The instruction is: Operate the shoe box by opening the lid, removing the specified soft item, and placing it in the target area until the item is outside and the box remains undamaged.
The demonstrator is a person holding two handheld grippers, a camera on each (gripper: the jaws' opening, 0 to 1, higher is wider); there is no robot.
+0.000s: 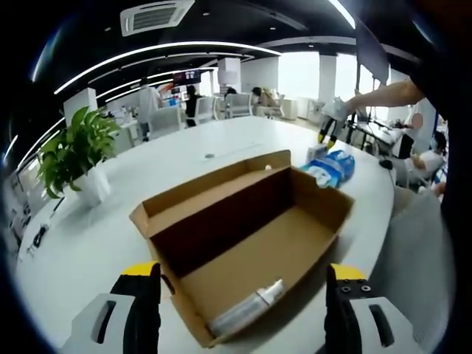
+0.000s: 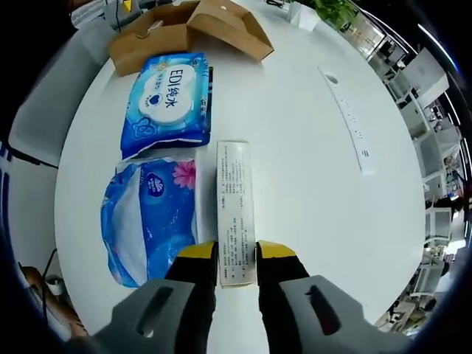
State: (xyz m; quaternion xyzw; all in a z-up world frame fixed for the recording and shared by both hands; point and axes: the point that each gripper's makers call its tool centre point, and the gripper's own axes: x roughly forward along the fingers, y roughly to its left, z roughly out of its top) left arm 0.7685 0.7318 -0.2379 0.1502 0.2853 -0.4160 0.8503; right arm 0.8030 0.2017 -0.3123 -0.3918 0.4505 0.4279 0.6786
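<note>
left gripper (image 1: pixel 243 295) wide open, empty | right gripper (image 2: pixel 236 258) clamps one carton (image 2: pixel 236 210) | two blue packs (image 2: pixel 168 99) | one shoe box (image 1: pixel 243 232)

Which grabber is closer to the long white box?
The right gripper. Its jaws sit on both sides of the long white box's near end. The left gripper is over by the open cardboard shoe box, with that white box far across the table.

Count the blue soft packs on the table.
2, side by side left of the slim white box: upper pack nearer the cardboard box, lower pack nearer the right gripper.
</note>
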